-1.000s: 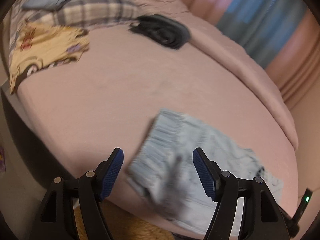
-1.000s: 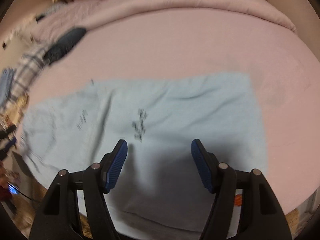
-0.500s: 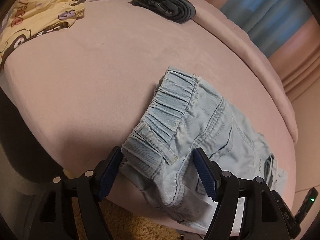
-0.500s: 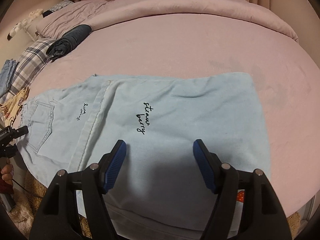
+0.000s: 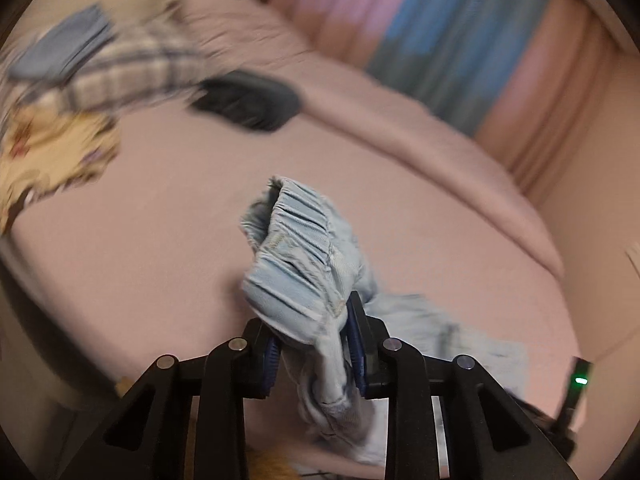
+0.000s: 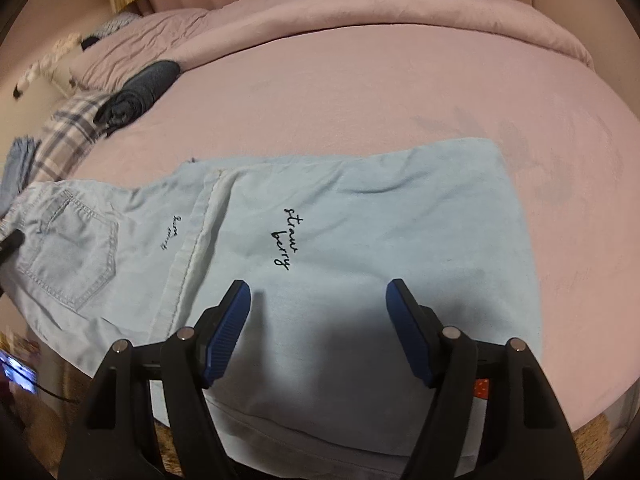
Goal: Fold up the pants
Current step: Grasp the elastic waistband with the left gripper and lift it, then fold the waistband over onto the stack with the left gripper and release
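Light blue denim pants [image 6: 360, 232] lie spread across the pink bed [image 6: 380, 80], with black "straw berry" script on one leg and a back pocket at the left. My left gripper [image 5: 314, 344] is shut on the elastic waistband [image 5: 296, 256] and holds it raised off the bed; that view is blurred. My right gripper [image 6: 318, 328] is open and empty, just above the near leg portion of the pants.
A dark folded garment [image 6: 138, 96] lies at the back left of the bed, beside a plaid cloth [image 6: 68, 136]. A yellow printed cloth [image 5: 48, 156] lies near the bed's left edge. Striped curtains [image 5: 460, 28] hang behind. The bed's near edge drops off below the pants.
My left gripper has closed on the waistband and lifted it, bunching the fabric. My right gripper has stayed open over the leg with little movement.
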A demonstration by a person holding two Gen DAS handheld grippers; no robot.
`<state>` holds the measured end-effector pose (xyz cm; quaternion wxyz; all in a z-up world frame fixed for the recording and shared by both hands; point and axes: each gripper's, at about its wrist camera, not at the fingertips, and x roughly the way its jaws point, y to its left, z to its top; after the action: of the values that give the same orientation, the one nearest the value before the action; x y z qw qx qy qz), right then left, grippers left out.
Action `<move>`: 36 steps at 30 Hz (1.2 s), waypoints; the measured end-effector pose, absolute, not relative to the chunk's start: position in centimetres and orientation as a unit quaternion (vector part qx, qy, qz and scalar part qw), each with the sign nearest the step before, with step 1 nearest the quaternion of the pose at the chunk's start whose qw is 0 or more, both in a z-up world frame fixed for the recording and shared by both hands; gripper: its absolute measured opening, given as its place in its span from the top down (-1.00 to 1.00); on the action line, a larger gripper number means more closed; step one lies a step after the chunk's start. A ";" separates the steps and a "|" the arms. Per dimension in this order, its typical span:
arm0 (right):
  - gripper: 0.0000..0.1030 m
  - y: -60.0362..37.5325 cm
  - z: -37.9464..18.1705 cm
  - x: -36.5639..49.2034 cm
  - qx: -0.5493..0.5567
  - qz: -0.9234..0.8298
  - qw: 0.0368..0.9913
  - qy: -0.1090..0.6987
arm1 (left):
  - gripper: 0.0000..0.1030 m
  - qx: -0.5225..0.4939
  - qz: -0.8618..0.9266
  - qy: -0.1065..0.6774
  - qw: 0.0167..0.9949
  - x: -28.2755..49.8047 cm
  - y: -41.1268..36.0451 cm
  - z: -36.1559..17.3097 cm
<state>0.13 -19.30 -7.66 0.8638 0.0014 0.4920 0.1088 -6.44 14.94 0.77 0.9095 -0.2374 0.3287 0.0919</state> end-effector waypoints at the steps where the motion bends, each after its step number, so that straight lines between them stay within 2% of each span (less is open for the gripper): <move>1: -0.35 -19.5 -7.5 0.0 0.011 0.110 0.863 0.492 | 0.50 -0.223 0.072 0.322 0.917 -6.2 13.5 1.8; 9: -0.35 -22.2 -6.1 -1.3 0.041 0.077 0.875 0.476 | 0.51 -0.130 -0.034 0.323 0.937 -2.7 3.0 4.6; 18: -0.37 -27.3 -5.1 -2.4 0.089 0.036 0.881 0.463 | 0.49 -0.074 -0.116 0.447 0.884 3.8 -6.4 -1.8; 21: -0.37 -28.2 -5.4 -2.6 0.100 0.029 0.878 0.467 | 0.37 -0.085 -0.124 0.469 0.871 4.8 -7.2 -2.8; 22: -0.37 -28.3 -5.3 -2.6 0.100 0.028 0.878 0.467 | 0.26 -0.106 -0.135 0.469 0.866 5.0 -7.0 -2.7; 26: -0.37 -28.7 -5.0 -2.5 0.094 0.017 0.879 0.468 | 0.13 -0.217 -0.231 0.459 0.830 4.6 -5.9 -0.9; 30: -0.37 -29.1 -4.6 -2.5 0.099 0.018 0.882 0.460 | -0.13 -0.201 -0.194 0.409 0.869 2.8 -4.1 1.6; 33: -0.37 -29.3 -4.3 -2.8 0.100 0.020 0.885 0.454 | -0.16 -0.194 -0.173 0.392 0.883 1.6 -2.2 2.6; 36: -0.37 -29.0 -3.9 -3.0 0.093 0.021 0.889 0.448 | -0.29 -0.174 -0.128 0.377 0.901 0.9 0.0 3.0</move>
<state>-2.99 -29.02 -3.87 0.8887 0.0930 0.4485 0.0210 0.87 0.01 3.01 0.9006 -0.1740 0.3771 -0.1283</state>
